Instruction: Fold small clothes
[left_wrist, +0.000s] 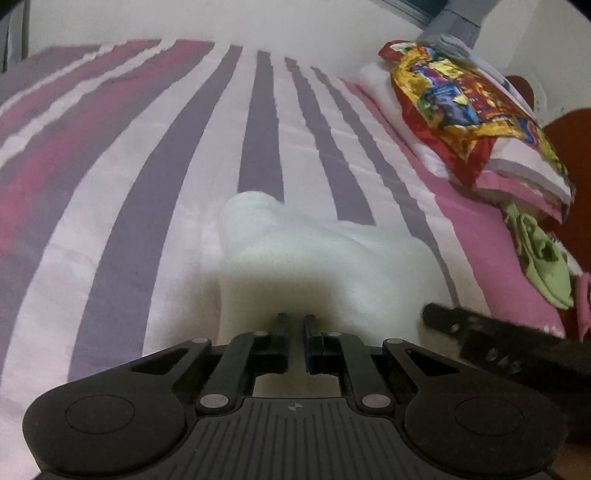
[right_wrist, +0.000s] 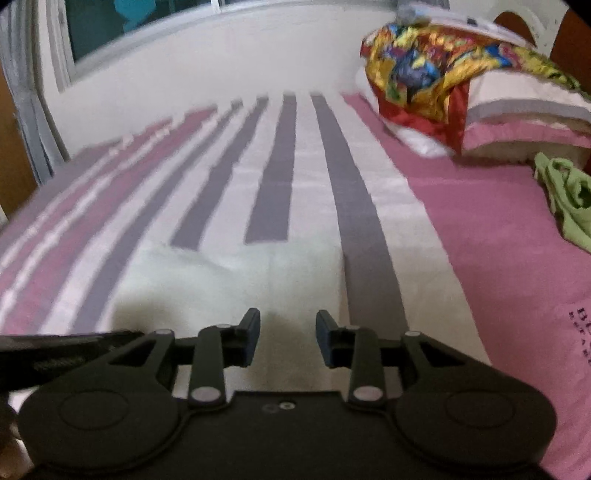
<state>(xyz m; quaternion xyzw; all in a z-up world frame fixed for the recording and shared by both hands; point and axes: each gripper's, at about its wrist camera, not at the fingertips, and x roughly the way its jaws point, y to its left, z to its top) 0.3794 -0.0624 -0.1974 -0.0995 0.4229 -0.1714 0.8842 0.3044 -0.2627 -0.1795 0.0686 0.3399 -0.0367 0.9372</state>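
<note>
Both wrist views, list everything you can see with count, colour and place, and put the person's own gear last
bedsheet: one, pink, white and grey-purple stripes, covering the bed
white garment: one, white, on the sheet just ahead of both grippers
green garment: one, light green, crumpled at the right near the pillows
patterned cloth: one, red, yellow and blue, draped over the pillows
pillows: apparently stacked, count unclear, white, grey and pink, far right
window: one, white frame, in the far wall
left gripper: one, black, jaws closed on the white garment's near edge
right gripper: one, black, jaws apart over the white garment
</note>
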